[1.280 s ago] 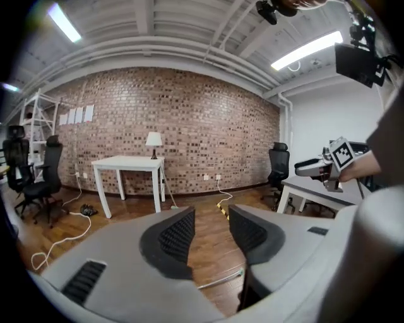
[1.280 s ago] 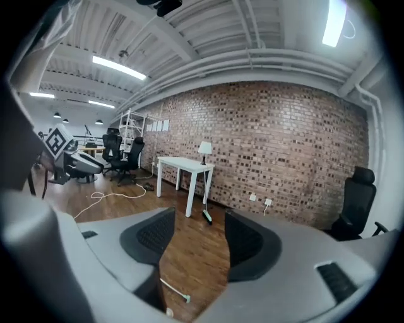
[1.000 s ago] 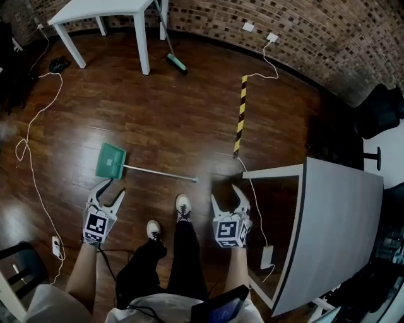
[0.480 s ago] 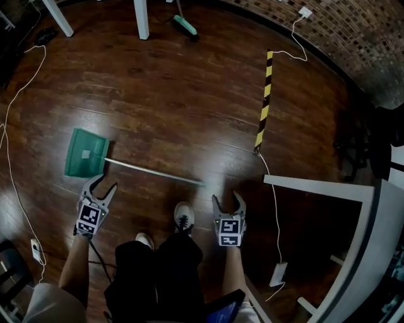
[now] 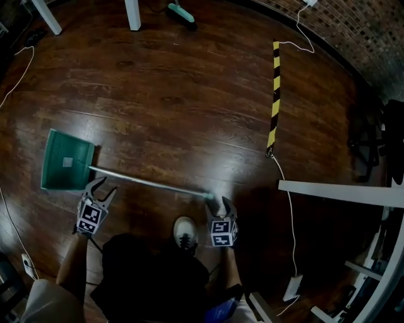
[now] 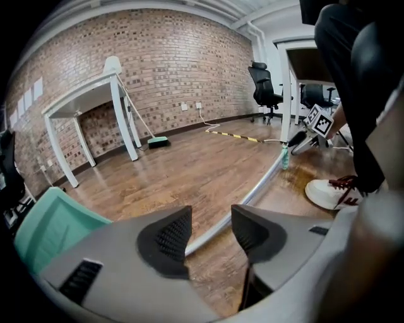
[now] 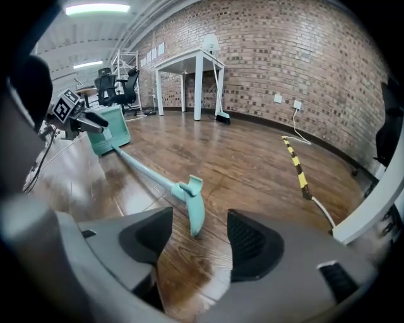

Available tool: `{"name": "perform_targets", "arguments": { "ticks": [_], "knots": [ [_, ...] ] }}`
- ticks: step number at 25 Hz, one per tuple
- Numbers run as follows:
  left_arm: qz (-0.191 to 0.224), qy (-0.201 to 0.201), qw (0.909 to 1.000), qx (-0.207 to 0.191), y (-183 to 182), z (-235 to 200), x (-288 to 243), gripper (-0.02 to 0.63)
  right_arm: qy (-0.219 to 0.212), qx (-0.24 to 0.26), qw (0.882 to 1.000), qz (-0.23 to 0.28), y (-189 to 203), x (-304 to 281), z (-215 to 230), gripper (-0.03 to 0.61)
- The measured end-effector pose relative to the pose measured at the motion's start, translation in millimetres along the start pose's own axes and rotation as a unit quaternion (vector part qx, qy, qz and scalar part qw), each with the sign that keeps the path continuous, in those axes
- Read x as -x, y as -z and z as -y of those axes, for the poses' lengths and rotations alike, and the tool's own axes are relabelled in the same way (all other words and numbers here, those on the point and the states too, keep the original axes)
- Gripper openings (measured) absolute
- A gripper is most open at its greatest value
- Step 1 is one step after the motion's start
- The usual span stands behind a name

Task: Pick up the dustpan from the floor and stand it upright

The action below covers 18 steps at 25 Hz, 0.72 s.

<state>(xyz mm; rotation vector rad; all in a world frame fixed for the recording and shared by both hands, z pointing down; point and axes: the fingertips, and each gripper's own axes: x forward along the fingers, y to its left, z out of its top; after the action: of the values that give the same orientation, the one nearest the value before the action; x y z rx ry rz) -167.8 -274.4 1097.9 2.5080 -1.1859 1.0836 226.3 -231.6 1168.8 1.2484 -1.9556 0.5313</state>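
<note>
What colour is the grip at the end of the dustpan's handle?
The grip is teal green, clearest in the right gripper view.

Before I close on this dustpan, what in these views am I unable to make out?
Head view: glare washes out the dustpan grip by the right gripper; contact unclear.
Left gripper view: the left gripper body covers most of the dustpan pan.
Right gripper view: that pan is far off, partly behind the left gripper.
Head view: the top edge cuts off the broom.
</note>
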Motion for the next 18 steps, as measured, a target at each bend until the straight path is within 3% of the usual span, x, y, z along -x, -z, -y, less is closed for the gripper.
{"name": "perform_targets", "arguments": {
  "ticks": [5,8,11,16,18],
  "knots": [
    [0.017,-0.032,0.9979,0.053,26,-26,-17,0.207,0.002,-0.003,1.0,0.006,7,-42,-3,0.282],
    [-0.005,-0.01,0.9999,0.002,30,-19,-28,0.206,0.012,-0.022,1.0,0.013,7,-52,3,0.269],
    [-0.026,0.012,0.9986,-0.044,36,-12,-36,0.207,0.021,-0.039,0.999,0.015,2,-55,7,0.189],
    [-0.072,-0.005,0.996,-0.053,73,-19,-43,0.21,0.054,-0.038,0.997,0.035,-12,-51,14,0.061],
    [-0.079,-0.016,0.9959,-0.041,82,-24,-47,0.221,0.072,-0.054,0.995,0.05,-19,-42,23,0.06]
  ]
}}
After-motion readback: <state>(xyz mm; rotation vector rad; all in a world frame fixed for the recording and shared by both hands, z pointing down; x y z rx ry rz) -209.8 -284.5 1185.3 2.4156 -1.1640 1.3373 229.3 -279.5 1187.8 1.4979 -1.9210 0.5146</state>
